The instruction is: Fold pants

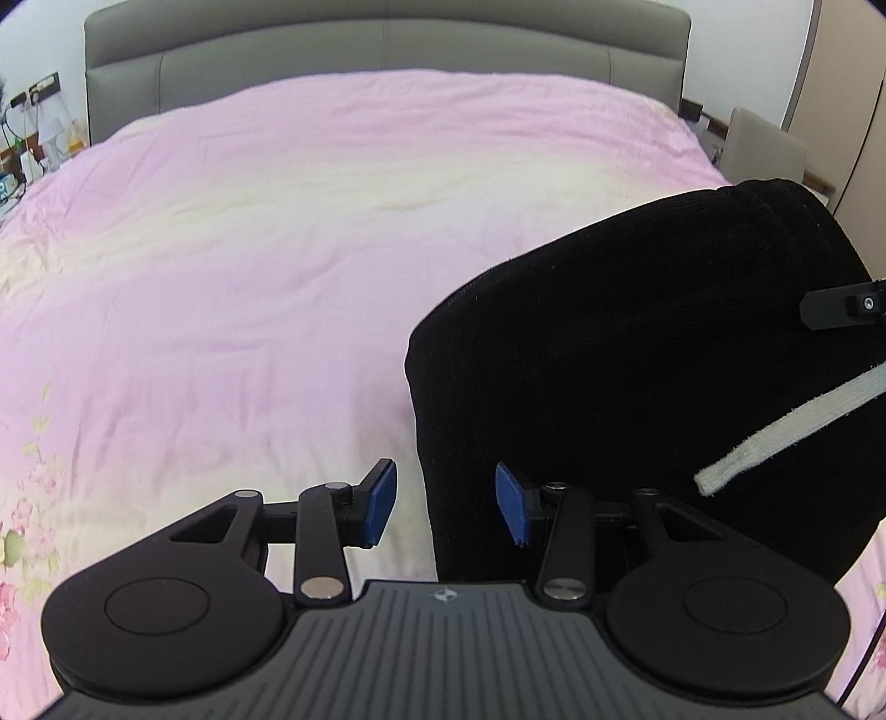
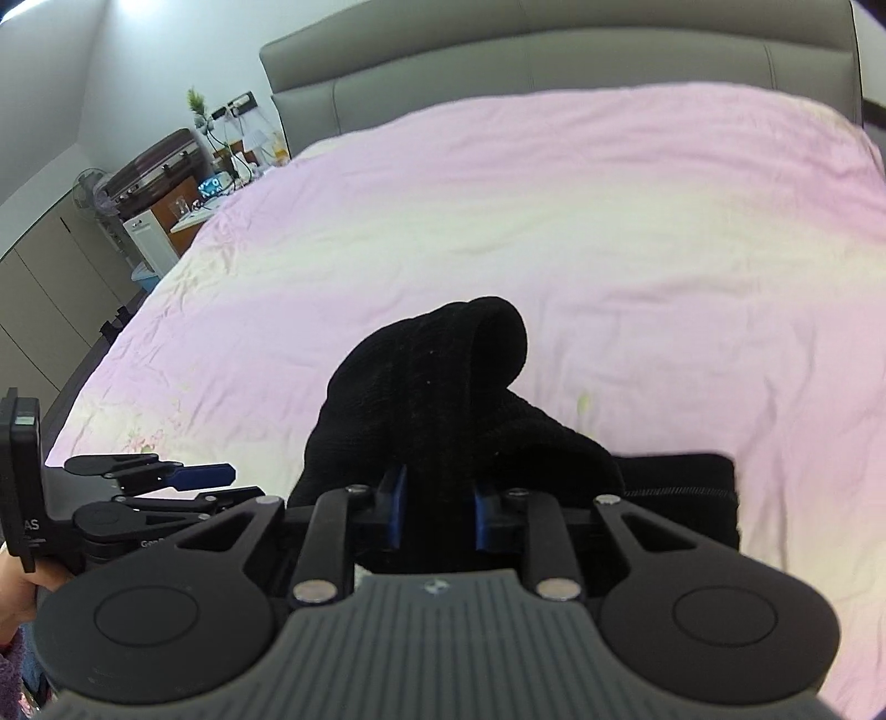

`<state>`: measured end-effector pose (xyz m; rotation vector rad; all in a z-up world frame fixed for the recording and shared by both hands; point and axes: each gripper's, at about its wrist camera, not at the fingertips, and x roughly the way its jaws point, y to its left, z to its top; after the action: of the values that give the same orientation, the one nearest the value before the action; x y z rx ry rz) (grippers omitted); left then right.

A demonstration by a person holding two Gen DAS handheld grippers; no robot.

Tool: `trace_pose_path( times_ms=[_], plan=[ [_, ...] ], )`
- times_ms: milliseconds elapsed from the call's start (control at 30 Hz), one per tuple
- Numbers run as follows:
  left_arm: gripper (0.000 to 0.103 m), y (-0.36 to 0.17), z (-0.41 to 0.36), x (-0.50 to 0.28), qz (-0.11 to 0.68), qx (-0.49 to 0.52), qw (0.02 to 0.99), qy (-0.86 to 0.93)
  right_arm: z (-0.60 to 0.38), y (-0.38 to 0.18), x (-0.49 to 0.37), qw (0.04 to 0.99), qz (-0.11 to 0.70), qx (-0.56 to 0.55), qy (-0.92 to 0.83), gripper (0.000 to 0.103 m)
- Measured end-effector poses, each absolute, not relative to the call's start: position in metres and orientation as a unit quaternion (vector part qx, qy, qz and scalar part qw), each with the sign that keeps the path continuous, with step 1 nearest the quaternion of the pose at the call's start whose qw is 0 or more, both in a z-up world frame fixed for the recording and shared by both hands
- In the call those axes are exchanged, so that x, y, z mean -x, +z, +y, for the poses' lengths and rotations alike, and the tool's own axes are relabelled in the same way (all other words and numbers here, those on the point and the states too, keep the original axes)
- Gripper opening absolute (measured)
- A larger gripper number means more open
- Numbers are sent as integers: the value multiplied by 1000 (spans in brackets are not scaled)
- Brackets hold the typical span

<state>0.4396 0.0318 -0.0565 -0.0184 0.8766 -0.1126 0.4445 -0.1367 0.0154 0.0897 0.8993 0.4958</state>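
The black pants (image 1: 637,354) lie bunched on the pink bedspread (image 1: 277,249), with a white drawstring (image 1: 786,432) hanging across them at the right. My left gripper (image 1: 446,504) is open, its blue pads on either side of the pants' left edge, gripping nothing. In the right wrist view, my right gripper (image 2: 437,512) is shut on a fold of the black pants (image 2: 432,376), which rises in a hump above the fingers. The left gripper (image 2: 216,484) shows at the left there, open. A finger of the right gripper (image 1: 841,304) shows at the right edge of the left wrist view.
A grey padded headboard (image 1: 387,50) runs along the bed's far side. A bedside stand with cables, a lamp and small items (image 2: 221,177) is at the far left. Cabinets (image 2: 50,277) line the left wall. The bedspread (image 2: 609,221) stretches beyond the pants.
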Motion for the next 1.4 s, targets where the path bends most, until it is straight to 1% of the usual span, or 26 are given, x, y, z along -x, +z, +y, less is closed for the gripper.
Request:
trace_pose_path(
  times_ms=[67,167,267,433,500,600,700,767,800,900,967,1000,1067,1100,1133,1400],
  plan=[
    [50,-53,26,-444,414,10,908,-59,-148,23,-447,873,428,-47,232,18],
    [47,-59,17,-454,409,16,910,-68,-176,10,-453,873,442,-54,199,18],
    [43,-74,5,-466,406,12,910,-78,-209,-24,-462,869,466,-61,152,18],
    [33,-110,-10,-491,435,12,896,-91,-253,-97,-475,847,511,-91,112,19],
    [31,-126,-14,-499,451,11,888,-89,-258,-111,-476,849,509,-90,111,20],
    [30,-148,-20,-510,475,5,877,-74,-260,-124,-482,844,517,-96,104,24],
    [30,-148,-18,-511,482,7,874,-68,-257,-124,-482,846,517,-83,102,29],
    [27,-138,-18,-506,477,-9,876,-72,-253,-116,-479,849,515,-63,103,38],
    [27,-131,-19,-504,470,-17,879,-75,-250,-113,-470,852,512,-50,101,44],
    [27,-107,-21,-500,439,-24,893,-95,-243,-91,-460,861,496,-1,110,45],
    [27,-94,-22,-506,425,-21,901,-90,-235,-72,-453,875,469,50,109,45],
    [27,-90,-24,-512,420,-21,903,-87,-232,-64,-454,880,458,64,106,42],
    [27,-87,-30,-524,414,-22,906,-80,-226,-55,-459,885,449,78,99,28],
    [27,-87,-34,-529,412,-25,907,-81,-223,-55,-464,882,453,78,103,17],
    [27,-90,-37,-535,411,-28,908,-79,-220,-56,-468,879,458,79,106,12],
    [25,-131,-48,-566,425,-49,901,-71,-209,-99,-495,862,490,98,84,11]
  ],
)
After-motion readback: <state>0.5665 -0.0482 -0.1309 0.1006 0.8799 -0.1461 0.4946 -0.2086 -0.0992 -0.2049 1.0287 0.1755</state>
